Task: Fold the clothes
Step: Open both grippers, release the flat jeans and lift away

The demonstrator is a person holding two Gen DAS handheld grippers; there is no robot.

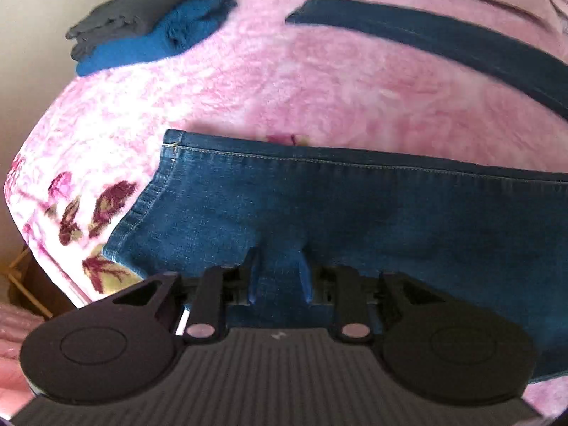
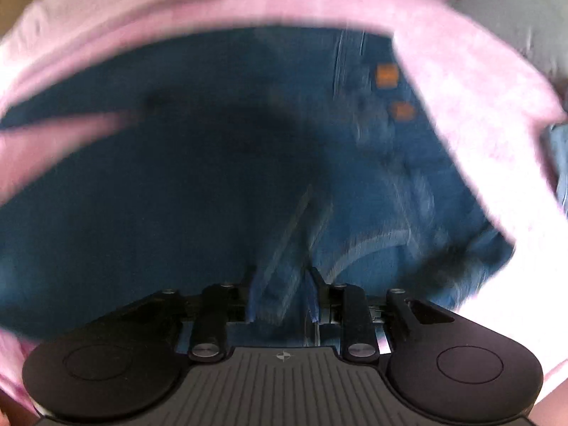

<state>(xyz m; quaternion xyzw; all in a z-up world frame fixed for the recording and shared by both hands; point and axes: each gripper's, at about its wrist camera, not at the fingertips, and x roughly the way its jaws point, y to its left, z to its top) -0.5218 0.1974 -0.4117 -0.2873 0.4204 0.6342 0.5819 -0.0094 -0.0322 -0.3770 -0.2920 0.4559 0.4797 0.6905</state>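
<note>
left wrist view first: my left gripper sits low over the near leg of the jeans, close to the hem at the left end. its two blue fingers have denim bunched between them, so i read it as clamped on that leg. the leg lies flat across the pink floral blanket, its stitched hem turned toward the left edge of the bed. the other leg runs as a dark strip farther back, well apart from the near one, with bare blanket between them. at the far left corner i see a folded stack: a dark grey piece on top of a bright blue one, resting on the blanket near the wall.

right wrist view is badly smeared by motion. my right gripper is over the upper part of the jeans, with denim filling most of the frame. a fold or seam of cloth stands between the blue fingers, and the jaws look pinched on it, though the blur keeps me from being fully sure. two orange patches show on the denim at upper right, beside a vertical seam. pink blanket rings the jeans at the top and right. a pale blue cloth peeks in at the far right edge; i cannot tell what it is.
</note>
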